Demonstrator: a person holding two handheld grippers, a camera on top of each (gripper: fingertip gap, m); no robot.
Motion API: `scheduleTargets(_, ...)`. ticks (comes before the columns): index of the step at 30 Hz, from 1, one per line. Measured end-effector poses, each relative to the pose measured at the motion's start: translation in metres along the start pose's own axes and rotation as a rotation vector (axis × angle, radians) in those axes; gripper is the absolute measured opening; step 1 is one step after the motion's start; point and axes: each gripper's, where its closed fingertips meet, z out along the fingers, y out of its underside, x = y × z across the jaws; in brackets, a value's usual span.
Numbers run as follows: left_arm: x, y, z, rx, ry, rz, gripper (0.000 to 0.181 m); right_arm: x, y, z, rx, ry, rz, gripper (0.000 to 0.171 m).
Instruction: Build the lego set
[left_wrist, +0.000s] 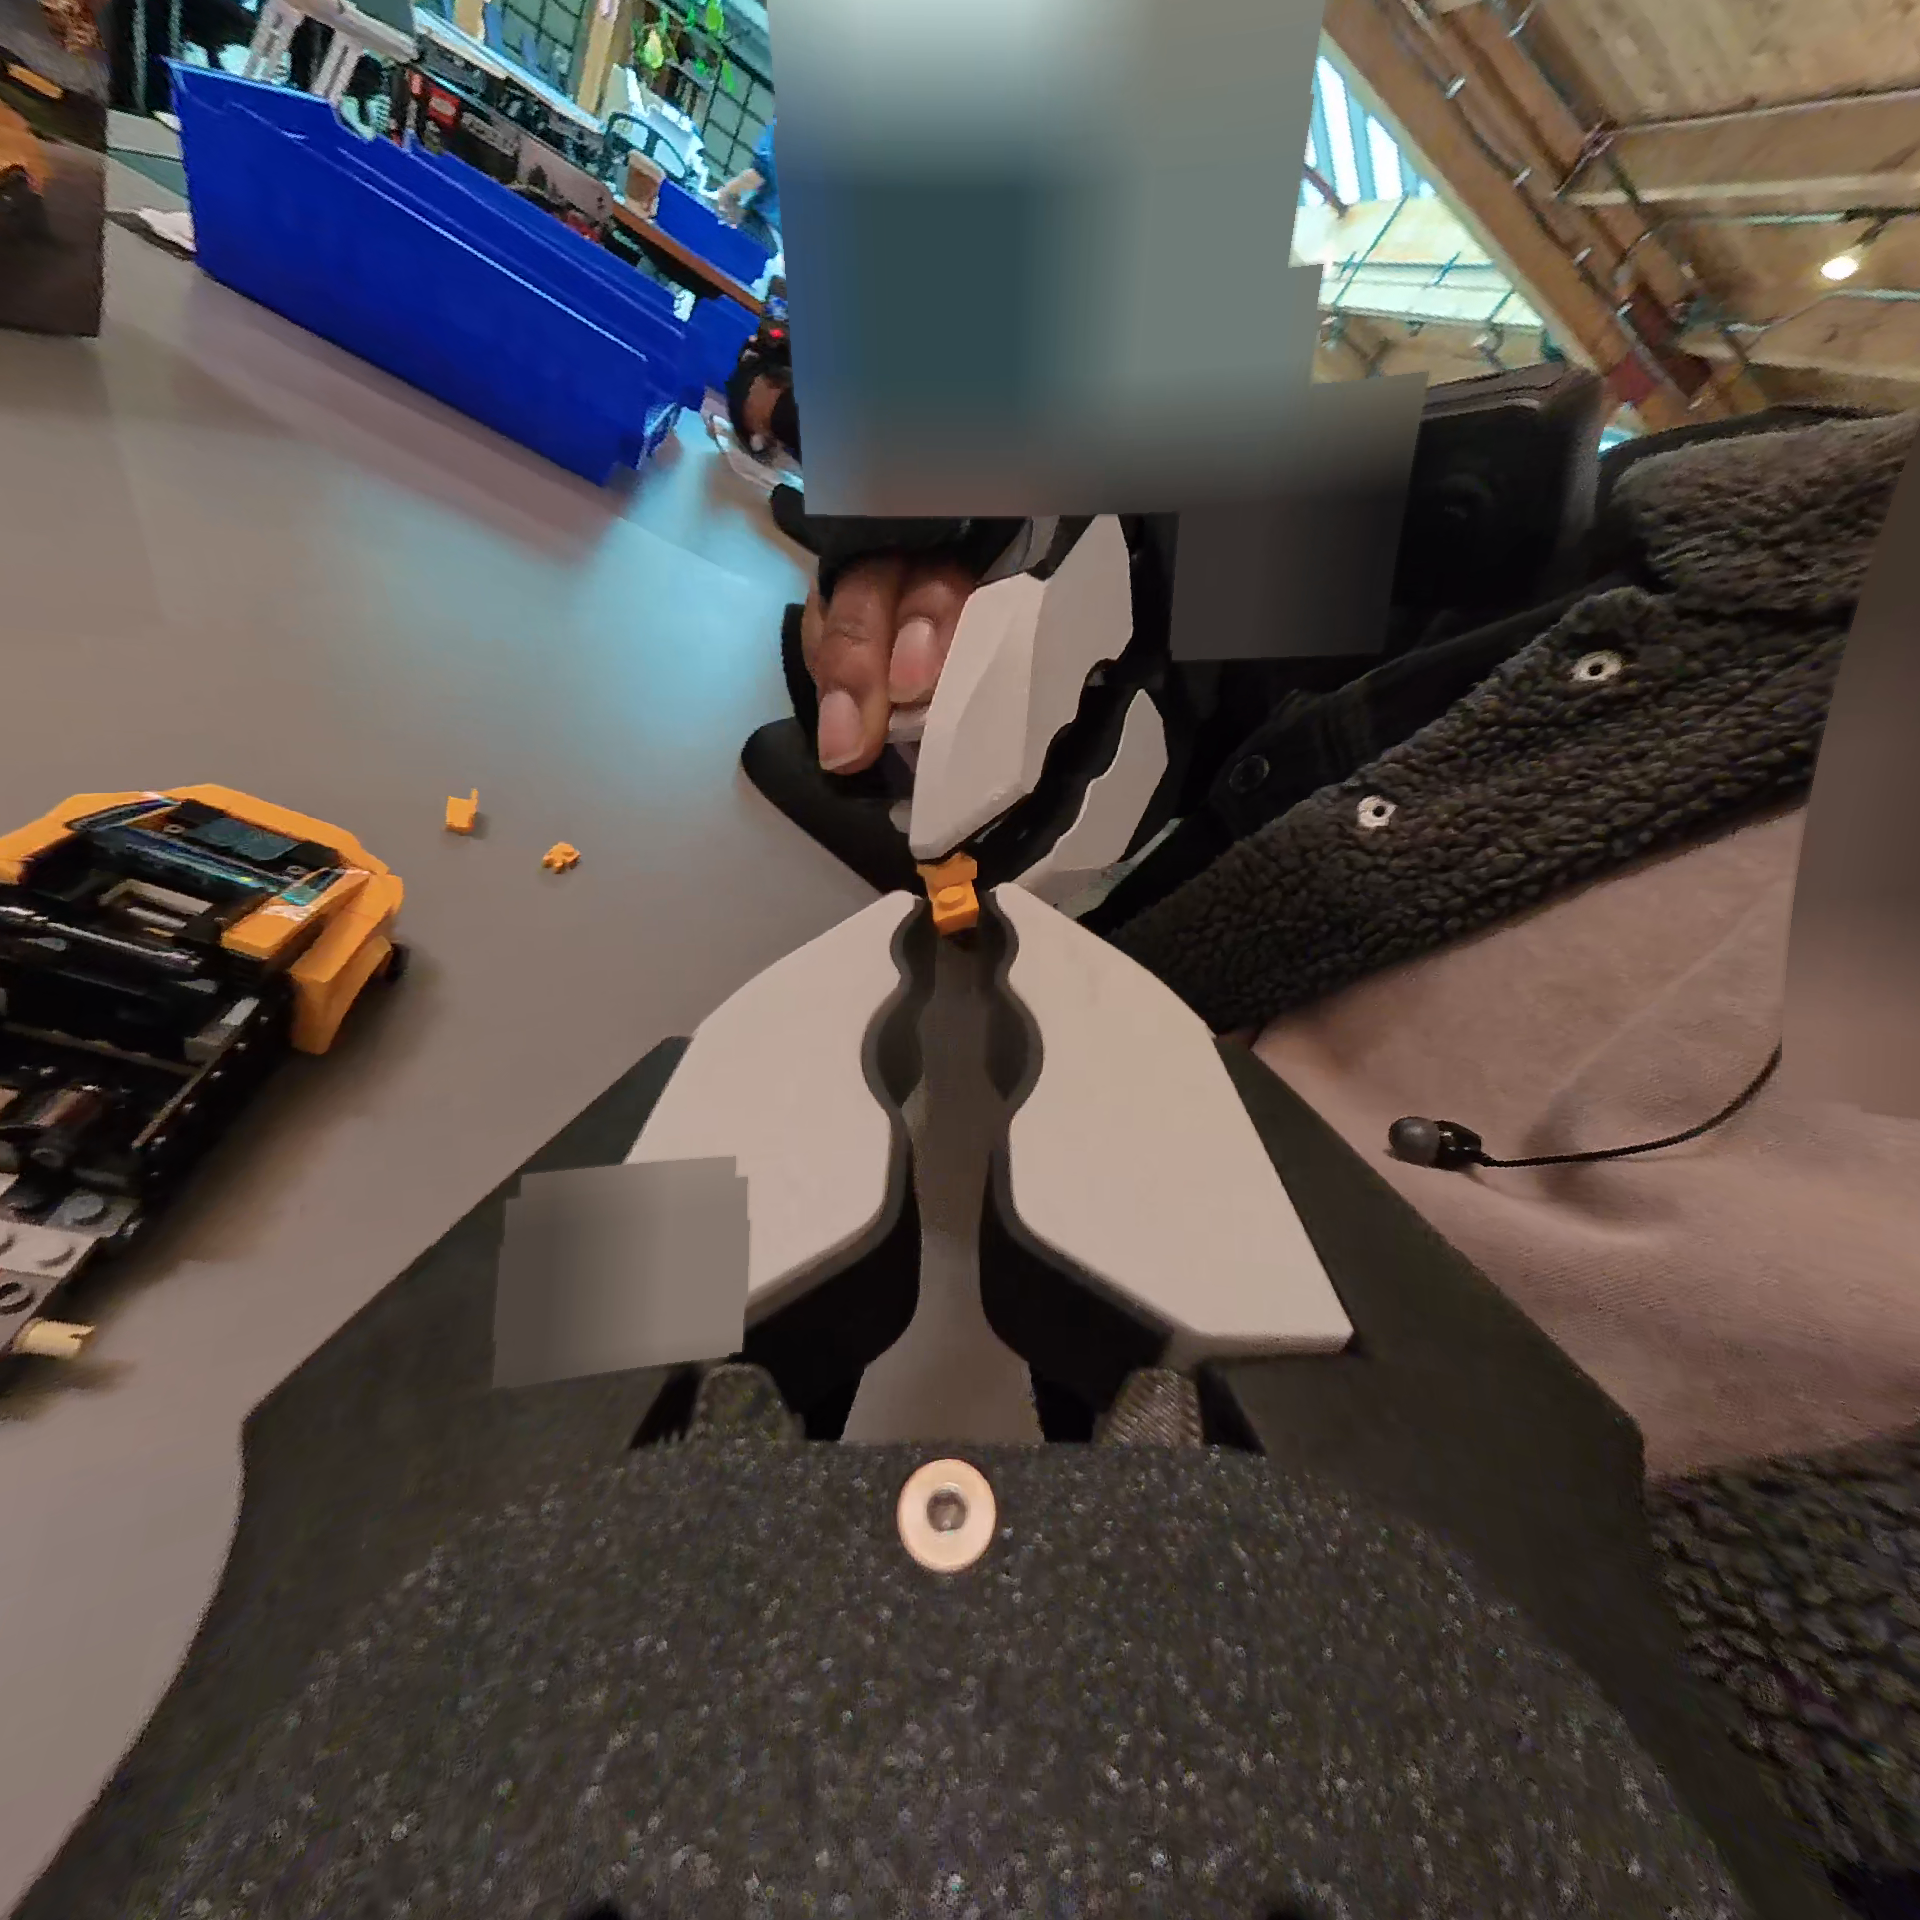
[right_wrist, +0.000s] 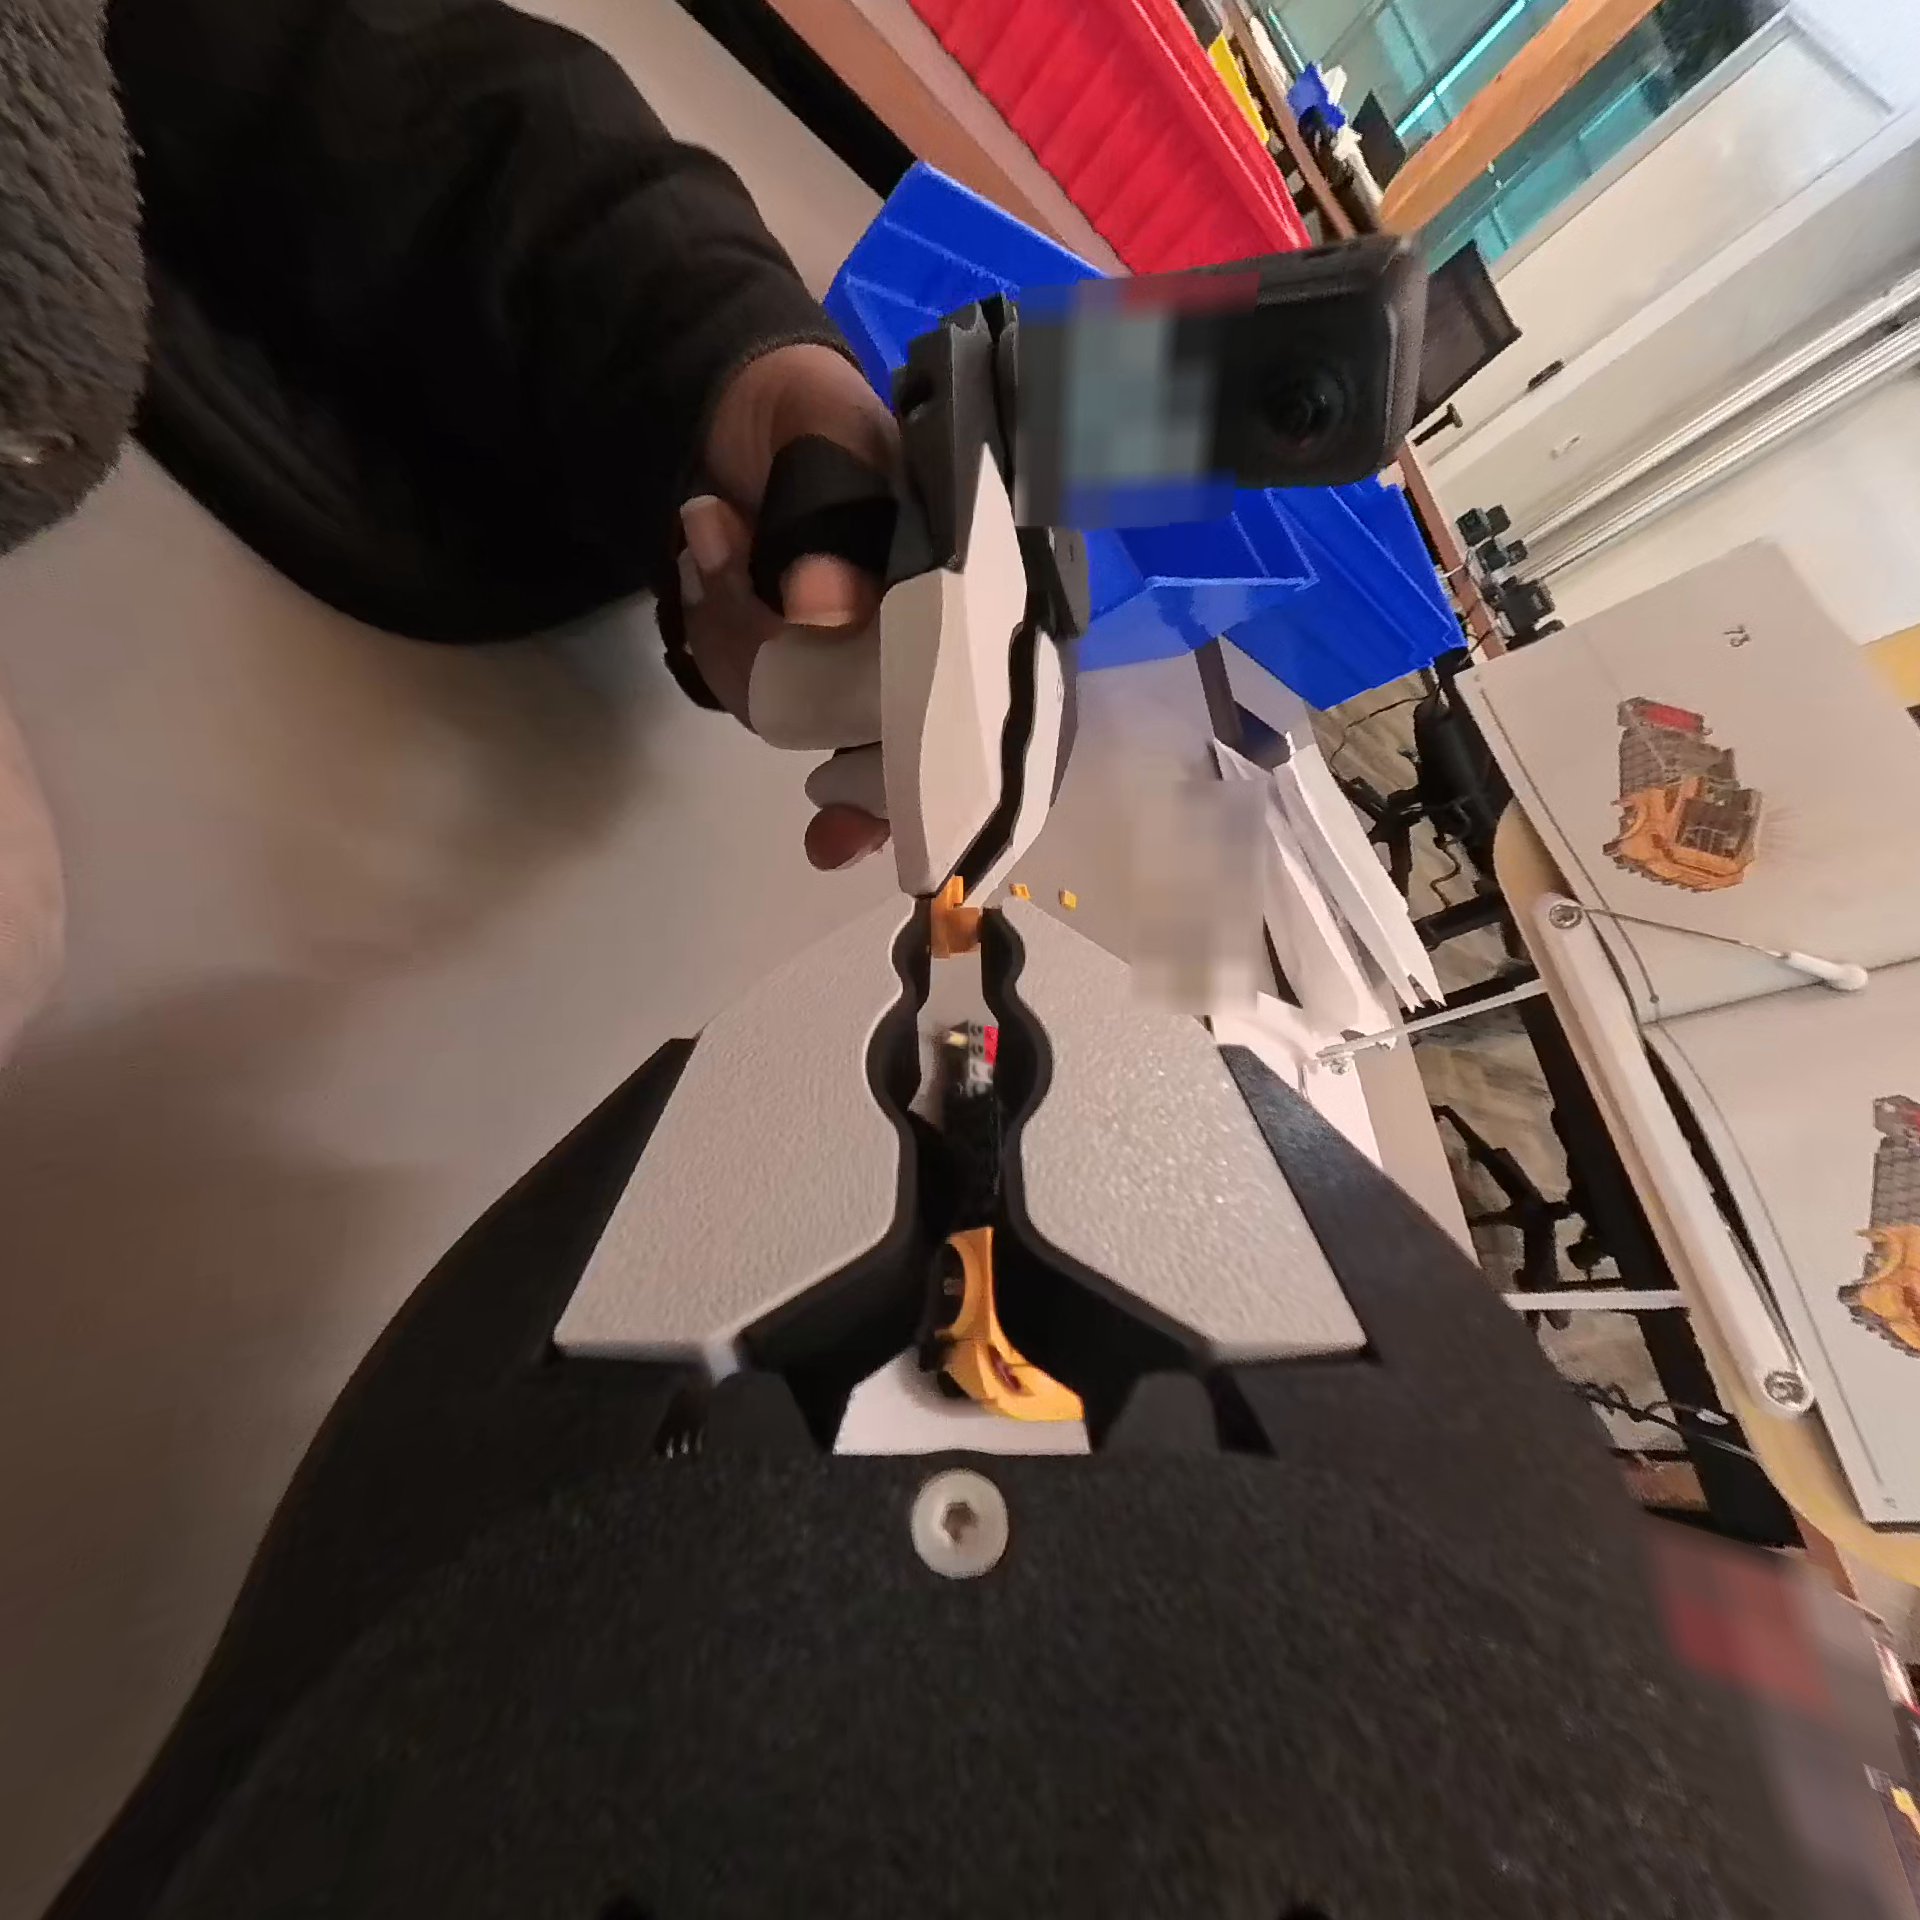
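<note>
My left gripper (left_wrist: 954, 920) and my right gripper (right_wrist: 954, 932) meet tip to tip above the grey table (left_wrist: 364, 623). Each is shut on a small orange Lego piece (left_wrist: 954, 906), also in the right wrist view (right_wrist: 952, 928). I cannot tell whether it is one piece or two joined. The right gripper (left_wrist: 943, 854) comes down from above in the left wrist view; the left gripper (right_wrist: 940, 885) does so in the right wrist view. A partly built orange and black Lego vehicle (left_wrist: 177, 987) lies on the table at the left, also glimpsed between my right fingers (right_wrist: 971, 1299).
Two loose orange pieces (left_wrist: 462, 812) (left_wrist: 561, 857) lie on the table beyond the vehicle. Blue bins (left_wrist: 416, 260) stand at the back. An open instruction booklet (right_wrist: 1714, 779) rests on a stand at the right. A person's dark fleece jacket (left_wrist: 1558, 779) is close on the right.
</note>
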Motion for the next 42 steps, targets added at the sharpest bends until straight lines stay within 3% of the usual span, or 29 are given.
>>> scheduleTargets(1, 0.001, 0.0, 0.0, 0.004, 0.014, -0.007, 0.007, 0.0, -0.001, 0.0, 0.002, -0.007, 0.012, 0.009)
scheduleTargets(12, 0.02, -0.007, -0.001, 0.073, 0.18, -0.077, 0.007, -0.001, -0.017, -0.006, 0.122, -0.051, 0.261, 0.008)
scheduleTargets(19, 0.025, -0.007, 0.001, 0.077, 0.2, -0.063, 0.006, -0.003, -0.02, -0.009, 0.161, -0.062, 0.346, 0.007)
scheduleTargets(30, 0.032, -0.012, 0.001, 0.095, 0.187, 0.014, 0.007, 0.002, -0.029, -0.015, 0.154, 0.069, 0.117, 0.01)
scheduleTargets(42, 0.041, -0.015, -0.001, 0.13, 0.293, -0.084, 0.007, 0.004, -0.039, -0.016, 0.179, 0.137, -0.03, 0.01)
